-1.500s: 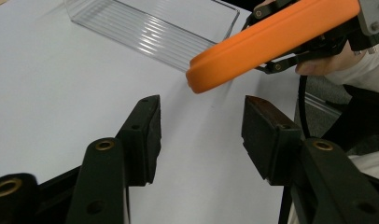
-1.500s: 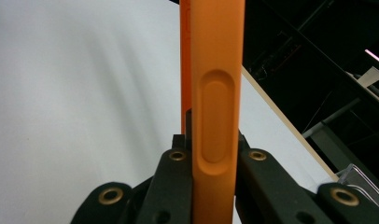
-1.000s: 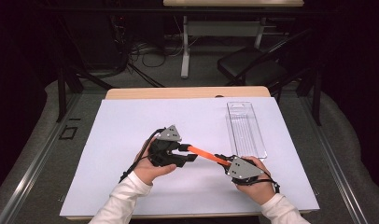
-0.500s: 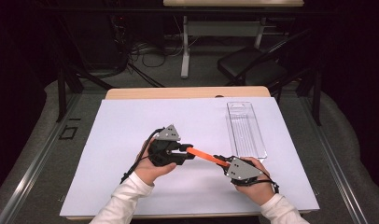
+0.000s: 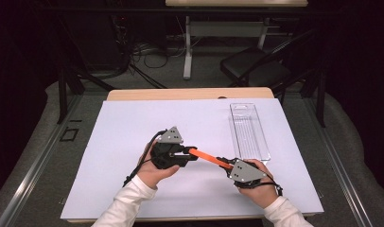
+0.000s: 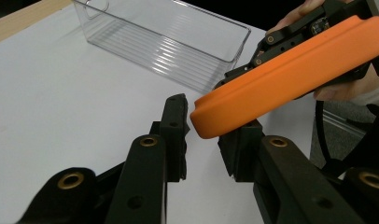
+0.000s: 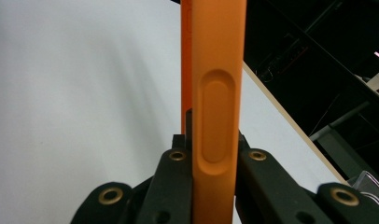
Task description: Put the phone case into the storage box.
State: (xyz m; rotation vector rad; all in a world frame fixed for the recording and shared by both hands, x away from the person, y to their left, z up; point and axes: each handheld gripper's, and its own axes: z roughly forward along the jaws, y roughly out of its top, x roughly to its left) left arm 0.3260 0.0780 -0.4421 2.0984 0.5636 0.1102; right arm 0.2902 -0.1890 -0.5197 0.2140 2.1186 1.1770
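Observation:
A long orange handle (image 5: 206, 157) hangs level above the white sheet between my two grippers. My right gripper (image 5: 223, 162) is shut on one end; in the right gripper view the handle (image 7: 215, 70) stands upright, pinched between both jaws (image 7: 215, 140). My left gripper (image 5: 192, 153) faces it from the left. Its jaws have just been closing, and in the left gripper view the handle's rounded end (image 6: 290, 74) lies between them (image 6: 204, 135). That end rests against one jaw, with a small gap still showing at the other.
A clear plastic box (image 5: 249, 132) lies lengthwise at the right of the white sheet (image 5: 133, 127), also seen beyond the jaws as the box (image 6: 164, 37). The wooden table edge runs along the back; a chair and desk legs stand beyond.
The left gripper's jaws have narrowed around the orange handle's end. Both hands and the handle stay where they were.

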